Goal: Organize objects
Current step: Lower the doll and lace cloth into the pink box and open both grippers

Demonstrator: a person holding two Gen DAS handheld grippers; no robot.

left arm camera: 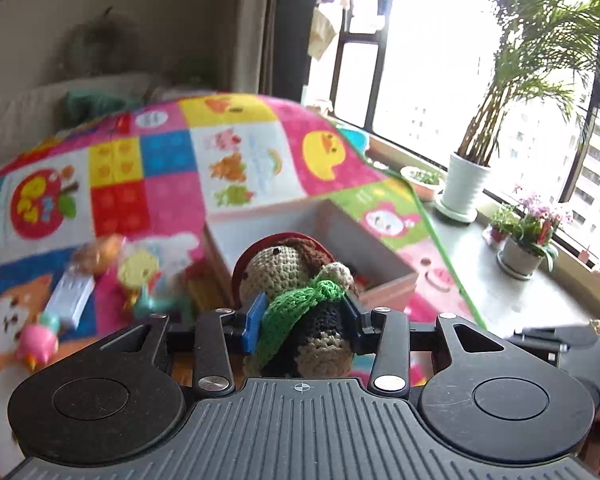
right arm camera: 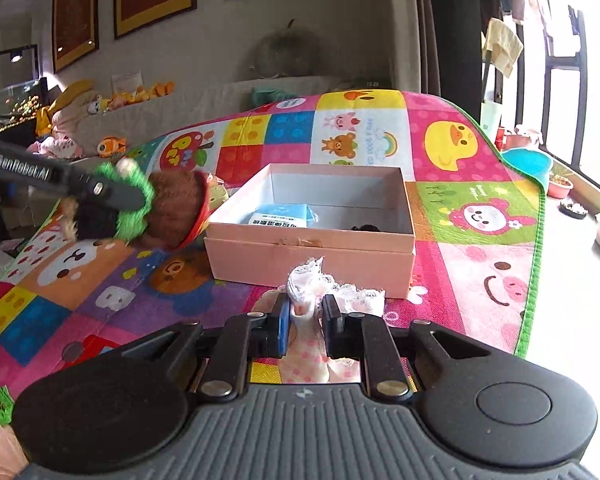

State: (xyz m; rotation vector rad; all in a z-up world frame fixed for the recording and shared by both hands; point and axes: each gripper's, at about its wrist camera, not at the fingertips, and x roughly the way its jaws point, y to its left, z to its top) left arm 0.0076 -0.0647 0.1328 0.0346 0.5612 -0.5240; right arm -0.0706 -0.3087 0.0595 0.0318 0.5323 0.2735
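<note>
two tools, left tool (left arm camera: 300,316) gripping one crochet doll (left arm camera: 296,280), right tool (right arm camera: 306,320) clamping one lace cloth (right arm camera: 320,284), one pink box (right arm camera: 312,256)

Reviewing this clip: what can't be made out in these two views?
- Toys on the mat, left wrist view: motion-blurred.
- Box contents, right wrist view: the near wall hides all but a blue packet and a dark item.
- Doll lower body, left wrist view: hidden behind the left gripper.
- Lacy cloth in the right gripper: its lower part is hidden by the gripper body.
</note>
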